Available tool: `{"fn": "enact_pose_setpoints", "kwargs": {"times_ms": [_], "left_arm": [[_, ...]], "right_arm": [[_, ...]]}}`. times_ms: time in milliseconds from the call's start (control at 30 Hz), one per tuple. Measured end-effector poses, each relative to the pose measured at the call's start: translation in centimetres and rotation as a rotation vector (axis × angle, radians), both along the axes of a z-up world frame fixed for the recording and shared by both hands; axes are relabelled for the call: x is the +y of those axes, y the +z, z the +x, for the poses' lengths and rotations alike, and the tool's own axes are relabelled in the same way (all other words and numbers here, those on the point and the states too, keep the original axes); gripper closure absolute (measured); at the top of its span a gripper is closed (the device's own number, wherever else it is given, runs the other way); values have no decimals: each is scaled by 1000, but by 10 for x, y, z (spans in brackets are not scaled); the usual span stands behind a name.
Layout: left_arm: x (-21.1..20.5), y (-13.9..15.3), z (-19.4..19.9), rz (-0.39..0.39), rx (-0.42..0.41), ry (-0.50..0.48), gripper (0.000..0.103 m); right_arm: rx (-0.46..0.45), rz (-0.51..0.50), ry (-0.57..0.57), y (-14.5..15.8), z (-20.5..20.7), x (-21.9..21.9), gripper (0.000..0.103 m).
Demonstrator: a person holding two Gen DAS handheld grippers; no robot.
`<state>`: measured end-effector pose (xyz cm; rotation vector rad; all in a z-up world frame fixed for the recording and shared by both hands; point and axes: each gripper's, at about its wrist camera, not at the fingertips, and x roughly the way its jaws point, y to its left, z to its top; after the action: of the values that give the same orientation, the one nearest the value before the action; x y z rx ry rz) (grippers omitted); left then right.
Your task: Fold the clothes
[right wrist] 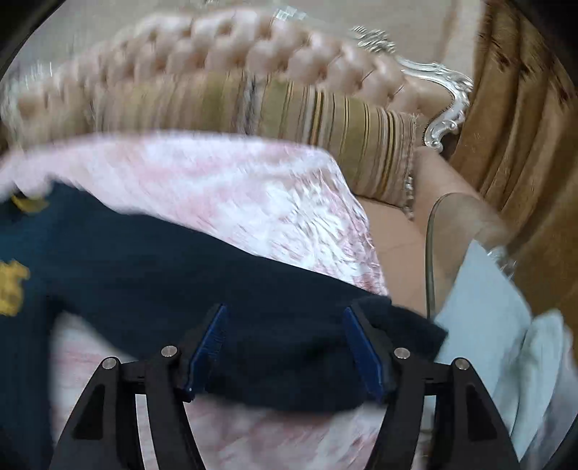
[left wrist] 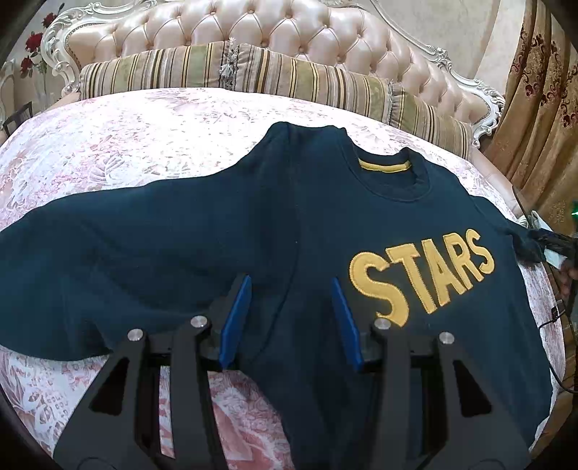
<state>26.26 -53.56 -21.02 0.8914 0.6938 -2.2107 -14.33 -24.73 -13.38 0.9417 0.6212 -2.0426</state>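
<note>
A: Bed (left wrist: 151, 130) with a pink and white patterned cover took most of both views. Behind it stood a tufted pink headboard (left wrist: 260, 32) and striped bolster pillows (left wrist: 188, 70), and brown curtains (left wrist: 542, 108) hung at the right side.

B: Where was the garment?

A: A dark navy sweatshirt (left wrist: 202, 231) lay spread flat on the cover, front side up, the collar toward the pillows. Yellow letters "STARS" (left wrist: 422, 274) crossed the chest, and a yellow band showed inside the neck.

B: And the tongs?

A: The left gripper (left wrist: 290, 289) was over the body of the sweatshirt, near the armpit seam. Its blue pads stood about half apart, with cloth lying flat under the gap; they pinched nothing. The right gripper (right wrist: 285, 321) was above the end of one sleeve (right wrist: 289, 347) at the bed's edge. Its jaws were wide, and the cuff lay between them but the pads did not press on it. This view was blurred. Some pale blue cloth (right wrist: 505, 325) lay beside the sleeve end
</note>
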Motion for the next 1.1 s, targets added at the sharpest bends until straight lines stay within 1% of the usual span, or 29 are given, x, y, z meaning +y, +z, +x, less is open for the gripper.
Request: {"fn": "enact_pose_setpoints", "kwargs": {"times_ms": [33,67,133,200,233,267,300,367,467,567,633,700,767,833,867,967,1033,1067,1100], "left_arm": [[0,0,-1,-1,-1,0,52],[0,0,-1,-1,-3,0,52],[1,0,-2,-6,-6,-1,51],[1,0,-1,-6,-4,-1,51],[1,0,-1,-5,-2,-1,51],[1,0,-1,-4,-1,-1,51],[1,0,0,-4,-1,-1,51],[1,0,0,-4,0,-3,51],[1,0,0,-3,0,-2,51],[2,0,-1,-5,0,-2,51],[3,0,-1,-5,-1,0,51],[4,0,-1,-5,1,0,51],[4,1,-1,-3,3,1,51],[4,1,-1,-5,1,2,51],[5,1,-2,-8,-2,3,51],[6,1,-3,-15,-9,3,51],[6,1,-3,-13,-5,4,51],[6,1,-2,-11,-3,4,51],[6,1,-2,-10,-1,4,51]], "right_arm": [[-25,-48,-2,9,7,8,35],[-80,-80,22,11,17,10,35],[-175,-125,59,8,37,7,35],[-182,-131,103,1,60,-2,37],[-148,-127,117,-3,72,-11,40],[-125,-112,122,-8,80,-20,50],[-150,-102,124,-14,85,-31,54],[-203,-95,120,-23,92,-47,54],[-201,-102,118,-22,104,-60,54],[-226,-107,121,-24,105,-69,54],[-260,-128,108,-30,102,-68,54],[-319,-149,93,-31,98,-64,53],[-336,-193,106,-23,102,-54,53],[-326,-209,121,-16,108,-48,52],[-321,-216,128,-12,111,-46,50],[-350,-201,133,-19,108,-59,50],[-386,-183,139,-29,105,-72,50],[-386,-179,140,-32,106,-73,53],[-385,-176,141,-34,107,-74,79]]}}
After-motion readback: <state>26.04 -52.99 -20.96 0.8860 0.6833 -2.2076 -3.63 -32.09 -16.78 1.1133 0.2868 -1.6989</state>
